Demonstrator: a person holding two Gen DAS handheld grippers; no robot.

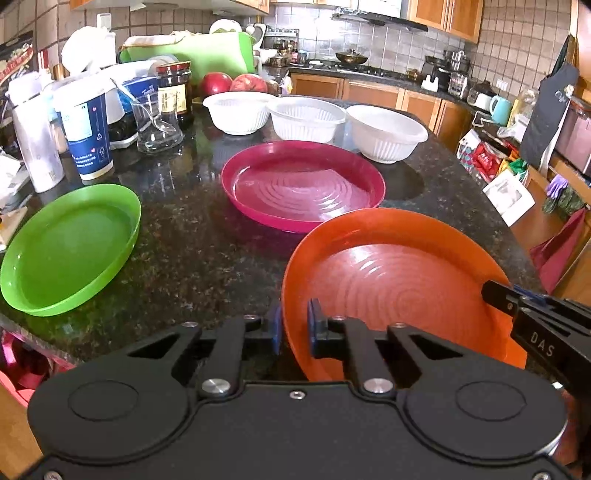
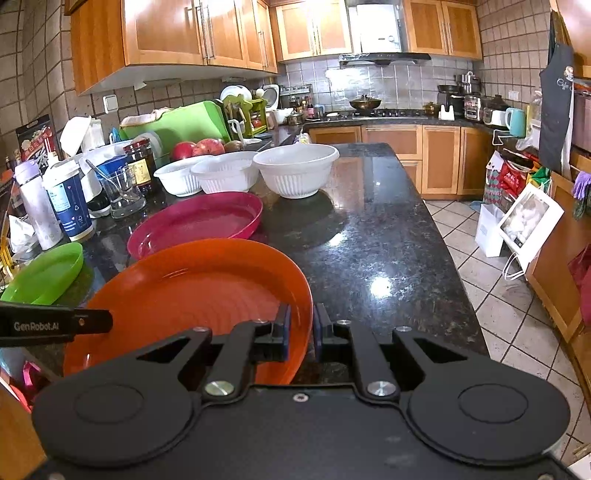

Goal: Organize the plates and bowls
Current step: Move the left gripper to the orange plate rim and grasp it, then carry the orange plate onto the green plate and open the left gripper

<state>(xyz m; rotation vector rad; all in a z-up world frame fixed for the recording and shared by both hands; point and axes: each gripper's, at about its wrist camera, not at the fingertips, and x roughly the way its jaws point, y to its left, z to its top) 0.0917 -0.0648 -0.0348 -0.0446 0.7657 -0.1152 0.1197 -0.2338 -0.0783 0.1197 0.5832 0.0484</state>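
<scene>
Granite counter carries plates beneath wooden kitchen cabinets.

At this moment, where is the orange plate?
The orange plate sits nearest both cameras, its rim pinched between the left gripper and right gripper, just in front of the magenta plate.

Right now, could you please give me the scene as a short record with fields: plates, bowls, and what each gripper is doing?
held plate: orange plate, tilted, near counter edge
left gripper: shut on orange plate's left rim
right gripper: shut on orange plate's right rim
other plates: magenta plate behind it; green plate to the left
bowls: three white bowls in a row, unstacked
surface: dark granite counter
</scene>
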